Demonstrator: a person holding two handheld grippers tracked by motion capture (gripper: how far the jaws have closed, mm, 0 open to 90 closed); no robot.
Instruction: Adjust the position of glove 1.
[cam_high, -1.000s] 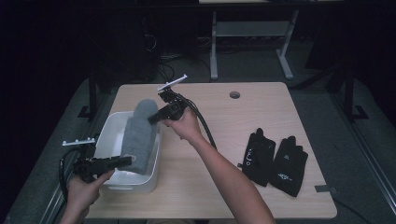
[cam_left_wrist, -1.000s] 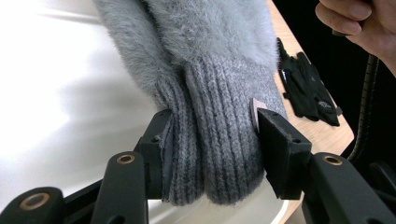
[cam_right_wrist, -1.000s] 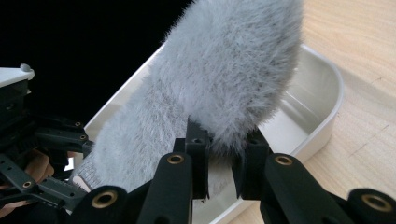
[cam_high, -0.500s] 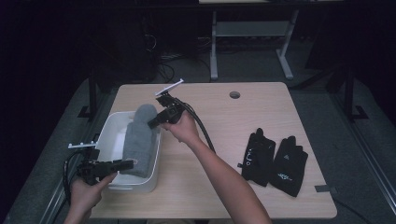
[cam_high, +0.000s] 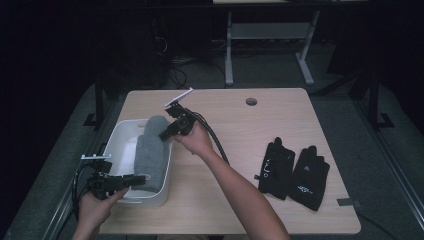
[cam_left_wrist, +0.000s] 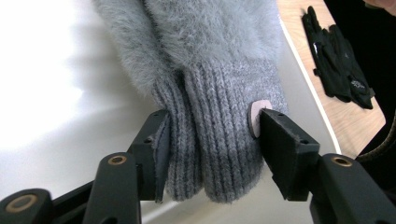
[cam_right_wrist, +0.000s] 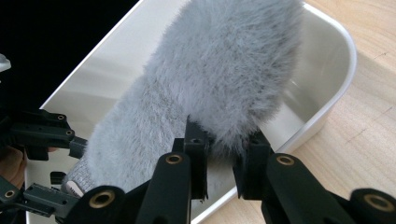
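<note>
**Grey mitten going into the bin**

Dark room, pale wooden desk (cam_high: 235, 150): you have a fluffy grey mitten (cam_high: 151, 150) lying lengthwise in the white bin (cam_high: 116, 141) at the desk's left, its far end propped on the bin's rim. Your right gripper (cam_high: 167, 133) pinches the furry tip, fingers closed on a tuft of pile. Your left gripper (cam_high: 137, 179) straddles the ribbed knit cuff; its fingers have just been opening, and in the left gripper view the cuff sits between them with the pads at its sides, hardly squeezing.

Risks from here, as I judge them: the right fingers hold mostly fur, so a tug could slip the pile out and drop the tip outside the rim. With the left grip loosening, the cuff may flop sideways. Pulling either end could drag the light plastic bin across the desk.

The mitten is soft and limp, with long pile above a tight rib. The bin is smooth, glossy and round-cornered. Two black gloves (cam_high: 292, 170) lie flat, well apart at the right.
</note>
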